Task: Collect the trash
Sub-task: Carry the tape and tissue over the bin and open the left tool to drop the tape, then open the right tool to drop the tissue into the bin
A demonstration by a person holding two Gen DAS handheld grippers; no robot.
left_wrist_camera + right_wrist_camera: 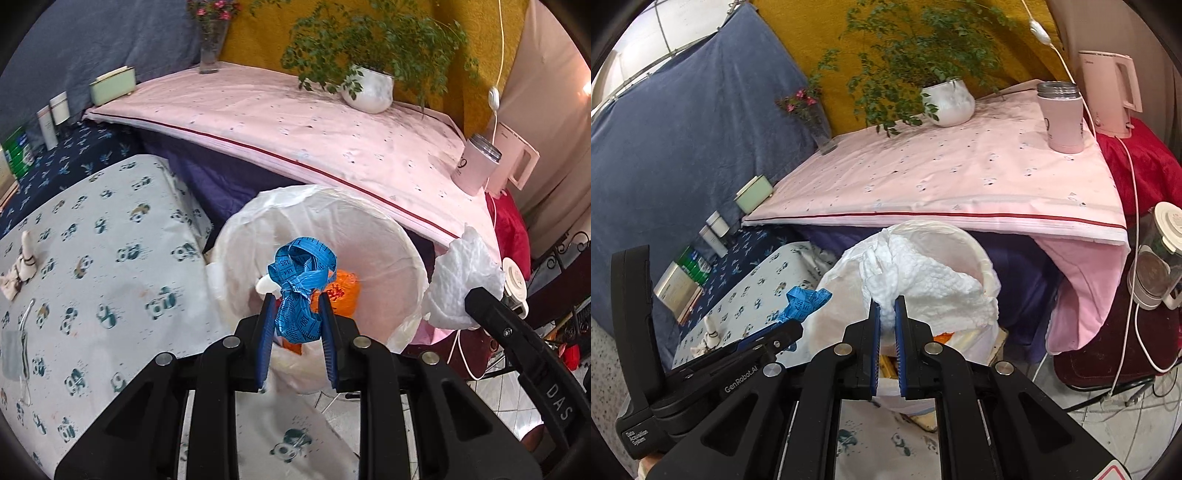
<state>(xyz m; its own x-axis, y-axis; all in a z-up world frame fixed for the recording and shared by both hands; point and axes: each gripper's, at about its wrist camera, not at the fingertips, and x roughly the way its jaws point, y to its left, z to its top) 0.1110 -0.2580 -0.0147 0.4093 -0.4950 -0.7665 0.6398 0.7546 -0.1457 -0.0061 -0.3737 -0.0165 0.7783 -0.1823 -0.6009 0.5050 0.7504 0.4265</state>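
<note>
**Both claws loaded over the trash bin**

So the left claw (297, 314) is clamped on a crumpled wad of blue measuring tape (301, 280), held right above the open mouth of the white-lined trash bin (406, 251). There's some orange trash (343, 291) already down inside. The right claw (886, 314) is clenched tight on a scrunched white paper towel (923, 284), also hanging at the bin's rim. The bin sits on the floor between the panda-print table (110, 258) and the pink-covered table (295, 125).
</note>
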